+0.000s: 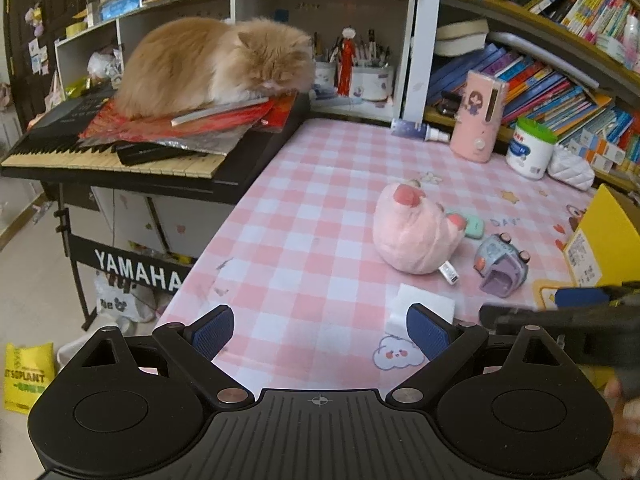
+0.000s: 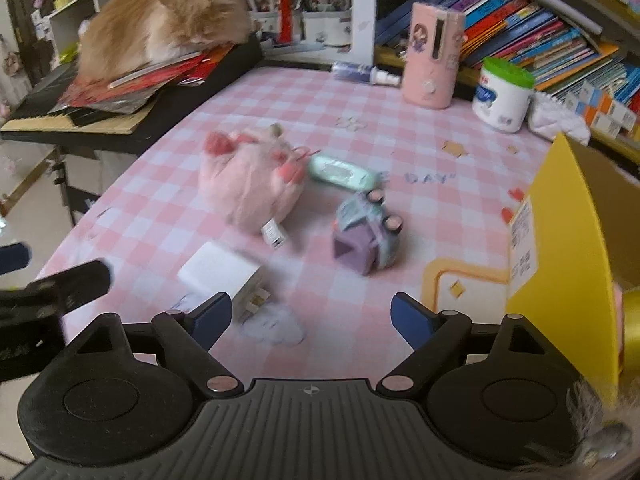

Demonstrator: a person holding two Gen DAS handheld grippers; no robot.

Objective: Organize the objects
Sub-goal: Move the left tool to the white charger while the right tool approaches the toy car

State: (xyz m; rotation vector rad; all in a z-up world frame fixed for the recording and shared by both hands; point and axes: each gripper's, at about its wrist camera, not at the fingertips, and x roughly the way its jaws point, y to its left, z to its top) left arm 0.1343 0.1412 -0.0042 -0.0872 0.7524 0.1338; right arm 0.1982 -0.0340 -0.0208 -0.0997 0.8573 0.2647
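Observation:
A pink plush paw (image 1: 416, 232) (image 2: 248, 184) lies mid-table on the pink checked cloth (image 1: 304, 216). Beside it are a mint-green case (image 2: 340, 170) (image 1: 470, 226), a lilac toy car (image 1: 500, 268) (image 2: 366, 232) and a white charger block (image 1: 426, 306) (image 2: 224, 272). My left gripper (image 1: 320, 330) is open and empty, low over the table's near edge, with the white block by its right finger. My right gripper (image 2: 312, 316) is open and empty, with the block by its left finger. A yellow cardboard box (image 2: 568, 248) (image 1: 604, 232) stands at the right.
An orange cat (image 1: 208, 64) lies on red papers on a Yamaha keyboard (image 1: 120, 156) left of the table. At the back stand a pink dispenser (image 1: 478, 116), a white tub with green lid (image 1: 530, 148), a spray bottle (image 1: 416, 130) and bookshelves (image 1: 560, 92).

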